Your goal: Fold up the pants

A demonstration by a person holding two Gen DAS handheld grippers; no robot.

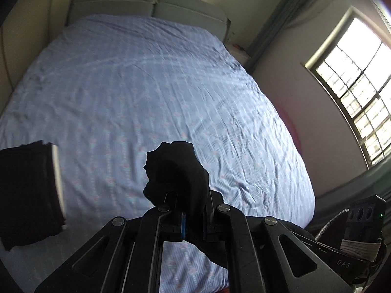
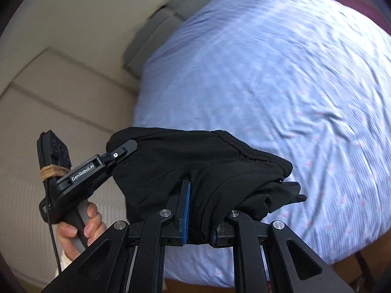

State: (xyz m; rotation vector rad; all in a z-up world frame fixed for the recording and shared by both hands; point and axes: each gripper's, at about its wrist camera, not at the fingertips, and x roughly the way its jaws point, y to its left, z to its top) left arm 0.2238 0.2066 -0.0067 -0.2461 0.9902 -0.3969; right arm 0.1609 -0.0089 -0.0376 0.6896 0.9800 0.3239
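Pointing down toward the bed [image 1: 146,85], both the left claw [image 1: 188,195] and right claw [image 2: 199,210] pinch the black pants [image 2: 195,161].

The black pants [image 2: 200,171] bunch over the right gripper [image 2: 199,210], so its right pad is buried in cloth. In the left wrist view the left gripper [image 1: 189,202] tips vanish under the same fabric. A dark folded cloth [image 1: 27,193] runs off the left edge (can't tell what). The bedsheet [image 2: 281,78] is smeared with blur.
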